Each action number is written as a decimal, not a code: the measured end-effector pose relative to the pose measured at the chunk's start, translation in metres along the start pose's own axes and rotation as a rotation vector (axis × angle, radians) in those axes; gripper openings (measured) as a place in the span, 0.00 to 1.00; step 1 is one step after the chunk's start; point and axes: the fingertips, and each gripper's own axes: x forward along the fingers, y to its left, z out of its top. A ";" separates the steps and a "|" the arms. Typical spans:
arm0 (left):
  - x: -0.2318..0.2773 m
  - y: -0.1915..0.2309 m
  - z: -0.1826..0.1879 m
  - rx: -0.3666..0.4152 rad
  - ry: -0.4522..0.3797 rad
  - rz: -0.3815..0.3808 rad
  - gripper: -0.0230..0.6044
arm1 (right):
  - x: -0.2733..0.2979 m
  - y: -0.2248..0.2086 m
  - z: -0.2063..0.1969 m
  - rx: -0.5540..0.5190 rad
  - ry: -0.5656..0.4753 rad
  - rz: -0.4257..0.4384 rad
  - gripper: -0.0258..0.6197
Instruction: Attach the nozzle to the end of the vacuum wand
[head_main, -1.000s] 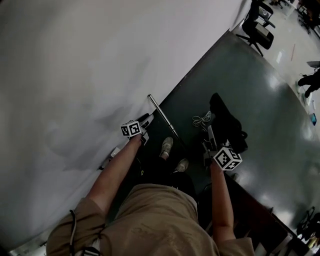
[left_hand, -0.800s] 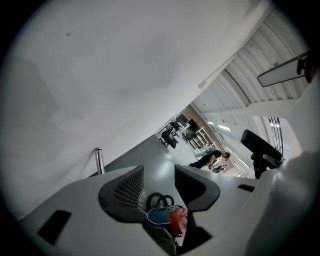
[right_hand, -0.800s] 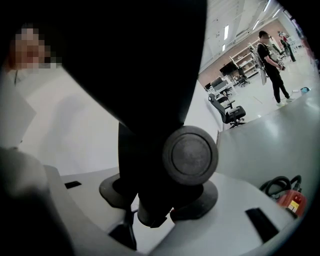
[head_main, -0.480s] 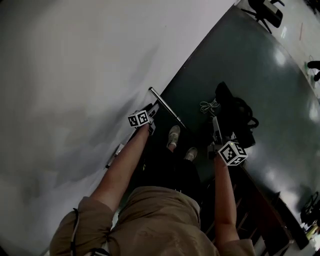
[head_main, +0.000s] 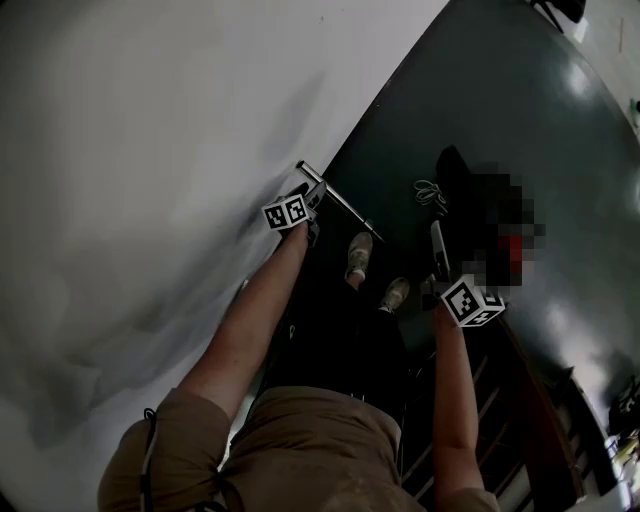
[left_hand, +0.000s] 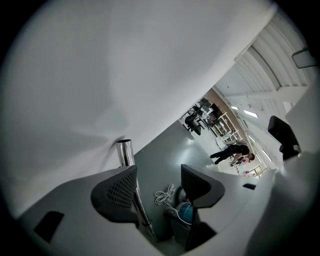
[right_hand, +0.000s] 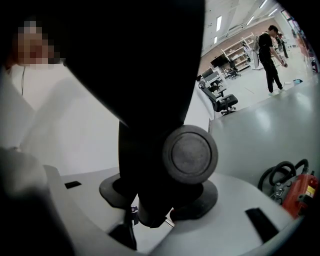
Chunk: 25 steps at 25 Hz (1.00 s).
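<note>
Apparently gripped, black nozzle (right_hand: 150, 90) between pads of right gripper (right_hand: 160, 195).

Head view steeply downward, gripper views close, all sharing floor (head_main: 480, 120)

Wand (left_hand: 125, 152) shiny metal; nozzle (right_hand: 155, 75) matt plastic.

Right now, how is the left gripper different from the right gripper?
The left gripper has its jaws apart, just opened wider, gripping nothing; the right gripper is closed on the black nozzle. The left gripper faces the shiny metal wand by the wall; the right gripper hangs over the dark floor. Both carry marker cubes.
</note>
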 end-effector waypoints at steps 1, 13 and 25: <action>0.008 0.006 -0.001 -0.010 0.007 0.009 0.47 | 0.007 -0.003 -0.004 -0.005 0.004 -0.001 0.34; 0.084 0.068 -0.039 -0.034 0.080 0.128 0.53 | 0.033 -0.032 -0.035 -0.073 0.065 0.004 0.34; 0.070 0.026 -0.041 0.038 -0.080 0.017 0.29 | -0.022 -0.071 -0.056 -0.022 0.034 -0.043 0.34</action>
